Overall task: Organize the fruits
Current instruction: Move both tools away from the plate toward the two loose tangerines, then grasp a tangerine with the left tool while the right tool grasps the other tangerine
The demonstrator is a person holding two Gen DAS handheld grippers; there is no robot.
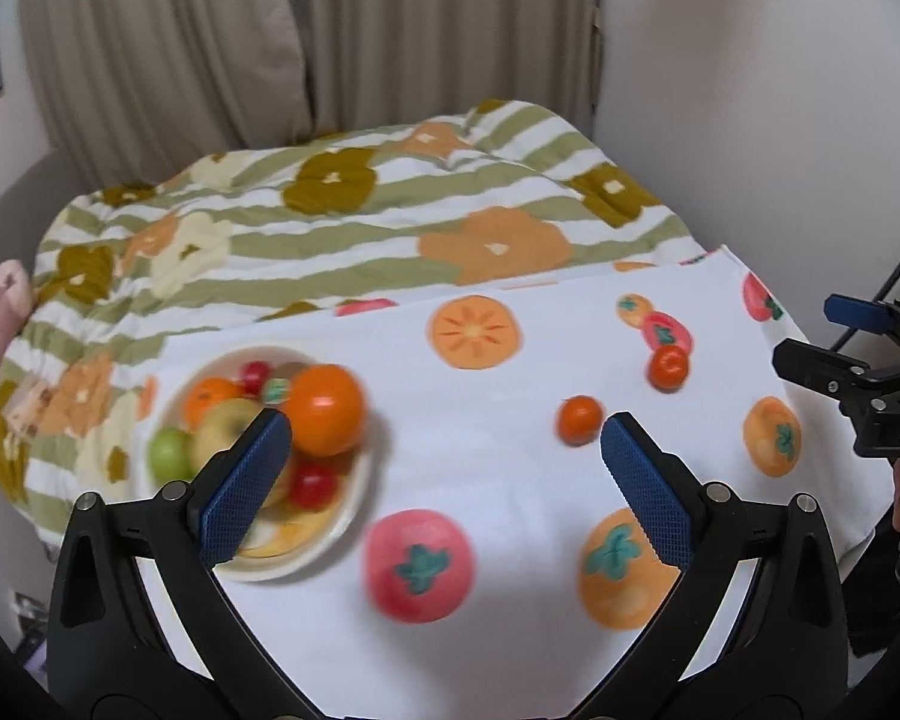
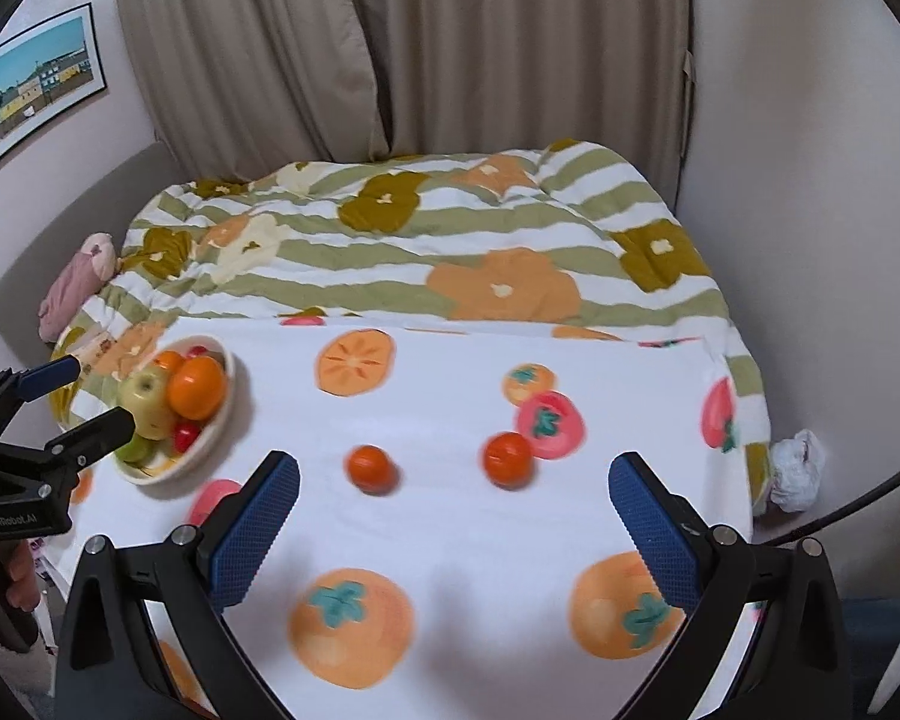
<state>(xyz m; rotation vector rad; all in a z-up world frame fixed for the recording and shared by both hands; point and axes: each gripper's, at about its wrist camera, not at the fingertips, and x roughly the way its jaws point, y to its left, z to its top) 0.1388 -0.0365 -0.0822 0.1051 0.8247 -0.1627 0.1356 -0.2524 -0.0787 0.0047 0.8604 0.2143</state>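
Both your left claw (image 1: 444,468) and right claw (image 2: 453,516) hang released, empty. Two small oranges (image 2: 372,468) (image 2: 508,459) lie loose on the bed's white cloth (image 2: 450,528); the fruit bowl (image 2: 222,414) sits left, nothing between.

Each black plastic hand-held gripper (image 1: 444,438) (image 2: 453,474) carries two blue textured finger pads (image 1: 243,483) (image 2: 654,531), silver pivot screws and white lettering; bare skin (image 2: 21,576) grips the handle.
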